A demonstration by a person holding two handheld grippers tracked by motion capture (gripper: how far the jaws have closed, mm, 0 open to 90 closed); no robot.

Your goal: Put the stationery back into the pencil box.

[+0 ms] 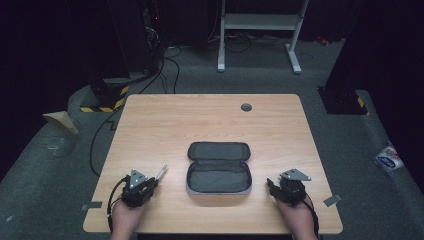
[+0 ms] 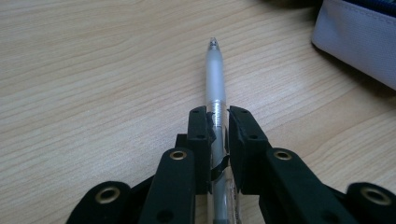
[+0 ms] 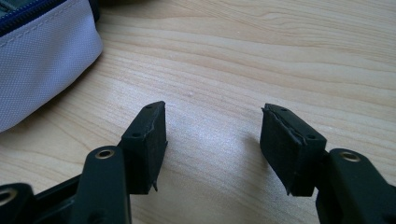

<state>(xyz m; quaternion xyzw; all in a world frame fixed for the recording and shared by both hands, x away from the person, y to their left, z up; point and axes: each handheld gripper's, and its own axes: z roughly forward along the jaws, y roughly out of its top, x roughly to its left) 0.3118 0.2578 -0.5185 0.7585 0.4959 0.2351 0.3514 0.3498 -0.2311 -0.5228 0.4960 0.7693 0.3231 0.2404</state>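
Left gripper (image 2: 218, 123) clamped on a slim frosted-translucent plastic pen (image 2: 215, 74), jaws pressed against the barrel from both sides. Pen tip pointing away from the hand, out beyond the jaws, low over the light wood-grain desk (image 2: 93, 70); impossible to tell whether the tip touches the surface. Seen from the high view, left gripper (image 1: 150, 181) near the front left corner of the desk (image 1: 210, 120), held in a hand (image 1: 125, 212) coming in over the front edge, with the pen (image 1: 161, 172) sticking out toward the middle of the desk.

Open grey fabric zip pouch (image 1: 219, 167) lying flat near the middle of the front half of the desk, lid flap folded back toward the far edge, dark lining exposed. Pale grey side wall of the pouch (image 2: 359, 42) just right of the pen in the left gripper view, apart from it.

Right gripper (image 3: 212, 135) with jaws spread apart, nothing between them but bare desk (image 3: 280, 56). Corner of the pouch (image 3: 42, 60) off to its left, with a blue zip along the top edge, not touching the jaws. In the high view, right gripper (image 1: 272, 187) near the front right corner, just beside the pouch, held in the other hand (image 1: 295, 215).

Small round grey grommet (image 1: 246, 107) set into the desk near the far edge.
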